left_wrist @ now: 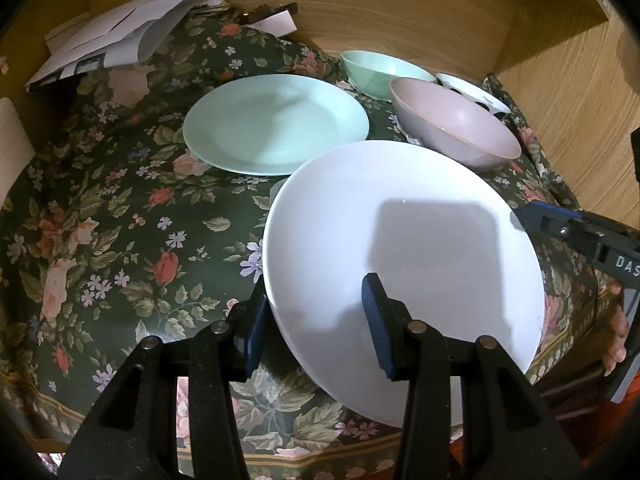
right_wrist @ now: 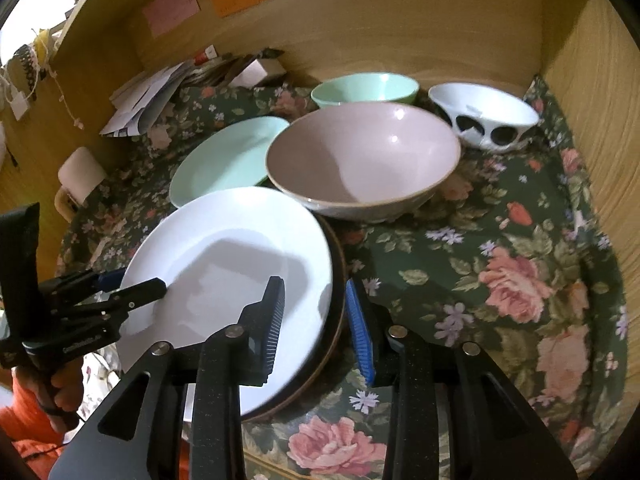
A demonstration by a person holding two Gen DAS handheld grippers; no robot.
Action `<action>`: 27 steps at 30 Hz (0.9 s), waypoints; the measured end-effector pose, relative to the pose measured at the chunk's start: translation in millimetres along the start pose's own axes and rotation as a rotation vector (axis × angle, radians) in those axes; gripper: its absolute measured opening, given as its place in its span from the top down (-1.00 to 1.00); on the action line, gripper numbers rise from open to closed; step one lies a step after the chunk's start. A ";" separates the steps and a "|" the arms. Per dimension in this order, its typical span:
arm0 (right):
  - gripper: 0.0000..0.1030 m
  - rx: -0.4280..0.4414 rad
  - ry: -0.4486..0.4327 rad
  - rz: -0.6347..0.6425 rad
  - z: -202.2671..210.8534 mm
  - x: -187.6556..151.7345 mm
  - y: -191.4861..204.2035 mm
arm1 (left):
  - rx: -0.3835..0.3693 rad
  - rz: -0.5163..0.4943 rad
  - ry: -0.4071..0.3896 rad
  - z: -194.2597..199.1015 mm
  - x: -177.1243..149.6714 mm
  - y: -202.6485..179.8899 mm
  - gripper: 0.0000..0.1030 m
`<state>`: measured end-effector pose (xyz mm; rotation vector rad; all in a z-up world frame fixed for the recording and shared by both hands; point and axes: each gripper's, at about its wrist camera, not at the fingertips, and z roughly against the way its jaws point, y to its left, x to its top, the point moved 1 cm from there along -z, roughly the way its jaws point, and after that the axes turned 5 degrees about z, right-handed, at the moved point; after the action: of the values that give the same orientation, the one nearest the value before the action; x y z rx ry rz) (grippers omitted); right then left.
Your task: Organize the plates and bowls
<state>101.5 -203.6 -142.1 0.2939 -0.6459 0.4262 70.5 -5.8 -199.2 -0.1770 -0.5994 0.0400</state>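
Only the right view shows a brown plate (right_wrist: 334, 344) beneath the white plate (right_wrist: 224, 264).

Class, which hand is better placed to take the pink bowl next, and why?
Right, probably. The pink bowl lies just ahead of the right gripper, beyond the white plate. The left gripper straddles that plate's opposite rim, with the plate between it and the bowl.

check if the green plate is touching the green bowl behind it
Apart. The right wrist view shows a strip of floral cloth between the green plate and the green bowl; the left wrist view shows that gap too.
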 end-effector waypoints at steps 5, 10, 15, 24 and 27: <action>0.30 0.005 -0.042 0.022 8.6 13.7 7.1 | 0.018 0.005 -0.017 3.2 5.9 4.3 0.08; 0.08 0.008 -0.091 0.054 12.7 32.3 19.5 | 0.049 0.045 -0.065 17.2 22.7 21.8 -0.04; 0.08 0.030 -0.104 0.071 6.9 55.2 29.7 | 0.083 0.073 -0.157 41.9 47.8 39.6 -0.28; 0.05 0.041 -0.104 0.124 -14.0 97.2 43.6 | 0.151 0.080 -0.303 68.2 91.0 64.4 -0.63; 0.02 0.044 -0.089 0.127 -25.4 107.1 42.6 | 0.165 0.084 -0.299 60.5 102.5 71.3 -0.67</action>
<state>171.4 -125.5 -88.0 0.3158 -0.7452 0.5517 121.9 82.8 -105.6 -0.0353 -0.8830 0.1989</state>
